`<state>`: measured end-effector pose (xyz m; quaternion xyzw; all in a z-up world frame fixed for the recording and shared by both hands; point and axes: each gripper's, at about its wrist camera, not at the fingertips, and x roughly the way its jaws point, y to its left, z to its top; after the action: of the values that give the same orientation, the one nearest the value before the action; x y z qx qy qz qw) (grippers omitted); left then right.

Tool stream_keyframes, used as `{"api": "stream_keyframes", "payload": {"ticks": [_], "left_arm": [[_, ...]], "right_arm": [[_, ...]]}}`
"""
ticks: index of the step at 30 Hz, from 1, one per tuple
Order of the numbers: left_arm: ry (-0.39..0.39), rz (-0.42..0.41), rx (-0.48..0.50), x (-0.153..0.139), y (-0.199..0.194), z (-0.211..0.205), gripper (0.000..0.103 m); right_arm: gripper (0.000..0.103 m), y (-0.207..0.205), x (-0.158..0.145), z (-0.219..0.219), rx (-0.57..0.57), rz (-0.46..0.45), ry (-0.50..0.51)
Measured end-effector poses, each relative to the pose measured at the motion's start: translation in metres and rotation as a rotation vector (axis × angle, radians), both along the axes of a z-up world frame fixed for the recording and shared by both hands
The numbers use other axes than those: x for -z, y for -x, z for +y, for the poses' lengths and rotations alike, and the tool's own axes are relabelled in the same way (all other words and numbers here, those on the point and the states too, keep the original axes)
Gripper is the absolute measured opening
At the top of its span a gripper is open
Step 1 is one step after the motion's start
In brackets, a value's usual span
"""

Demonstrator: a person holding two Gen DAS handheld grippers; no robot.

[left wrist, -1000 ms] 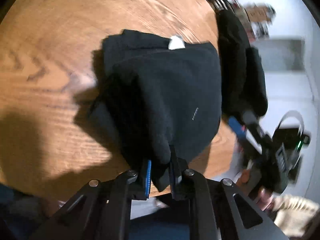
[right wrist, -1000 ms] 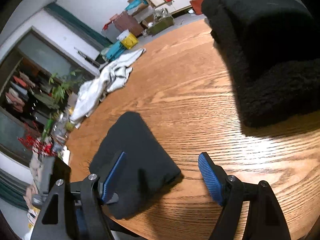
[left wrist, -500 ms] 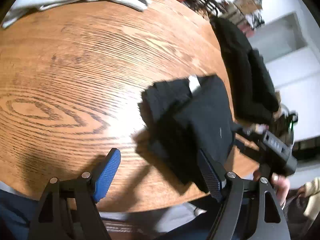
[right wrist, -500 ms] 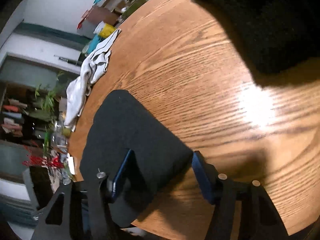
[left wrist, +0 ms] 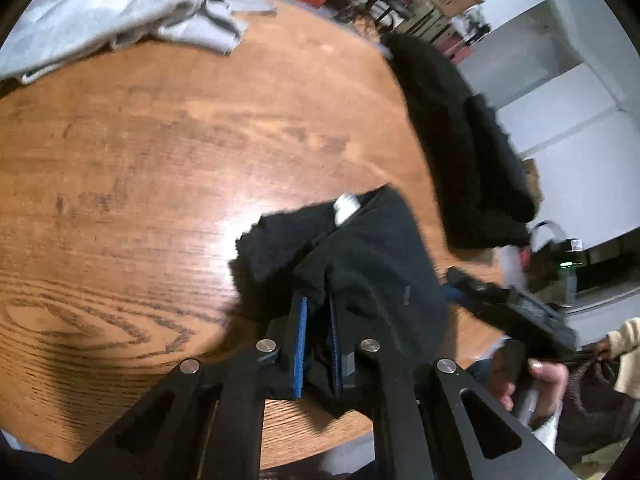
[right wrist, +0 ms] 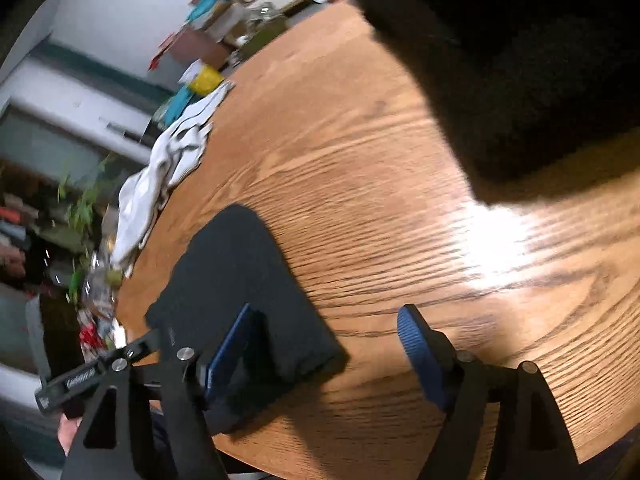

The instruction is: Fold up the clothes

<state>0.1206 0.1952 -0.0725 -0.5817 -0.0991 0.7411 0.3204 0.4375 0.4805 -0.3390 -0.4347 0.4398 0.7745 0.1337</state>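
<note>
The left gripper [left wrist: 318, 340], spread wide half a second earlier, is now being closed on the near edge of the folded black garment [left wrist: 360, 264]. The right gripper [right wrist: 324, 344] is being reopened.

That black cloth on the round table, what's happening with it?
A person is folding clothes with a handheld gripper in each hand. The left gripper is closing on the near edge of the small black garment. The right gripper is opening beside it with nothing between its fingers. A grey garment waits across the wooden table.
</note>
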Motion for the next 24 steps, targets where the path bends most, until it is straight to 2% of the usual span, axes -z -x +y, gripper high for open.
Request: {"api": "stream_keyframes", "payload": {"ticks": [1,3,6,7,9,10,11,13,15,17,19,22,24], "left_arm": [[-0.010,0.013,-0.008,-0.005,0.001,-0.001,0.010],[0.024,0.027,-0.032,0.000,0.008,-0.005,0.010],[0.057,-0.023,-0.037,0.017,0.009,-0.005,0.012],[0.060,-0.038,-0.040,0.022,0.008,-0.006,0.019],[0.064,-0.066,-0.054,0.029,0.005,-0.009,0.039],[0.055,-0.079,-0.087,0.028,0.001,-0.017,0.061],[0.040,-0.094,-0.126,0.027,-0.005,-0.027,0.077],[0.013,-0.109,-0.173,0.024,-0.020,-0.039,0.079],[0.004,-0.125,-0.142,0.022,-0.032,-0.038,0.079],[-0.003,-0.129,-0.107,0.021,-0.043,-0.034,0.079],[0.005,-0.120,-0.091,0.020,-0.050,-0.027,0.079],[0.033,-0.122,-0.081,0.025,-0.058,-0.022,0.079],[0.036,-0.122,-0.089,0.025,-0.059,-0.018,0.079]], "right_arm": [[0.079,-0.001,0.003,0.004,0.014,0.001,0.023],[0.079,-0.002,0.006,0.010,0.029,0.002,0.048],[0.079,0.008,0.002,0.007,-0.005,-0.001,0.019],[0.079,0.012,0.000,0.005,-0.021,-0.002,0.009],[0.079,0.020,-0.003,-0.001,-0.061,-0.005,-0.024],[0.079,0.023,-0.002,-0.005,-0.077,-0.014,-0.041],[0.079,0.023,0.000,-0.007,-0.079,-0.021,-0.047],[0.072,0.022,0.005,-0.011,-0.066,-0.019,-0.031],[0.046,0.018,0.005,-0.018,-0.038,0.012,0.009],[0.043,0.016,0.001,-0.030,0.010,0.024,0.003],[0.044,0.016,-0.001,-0.048,0.030,0.025,-0.003],[0.052,0.022,0.003,-0.068,-0.080,0.011,0.094],[0.076,0.019,0.003,-0.070,-0.135,-0.001,0.128]]}}
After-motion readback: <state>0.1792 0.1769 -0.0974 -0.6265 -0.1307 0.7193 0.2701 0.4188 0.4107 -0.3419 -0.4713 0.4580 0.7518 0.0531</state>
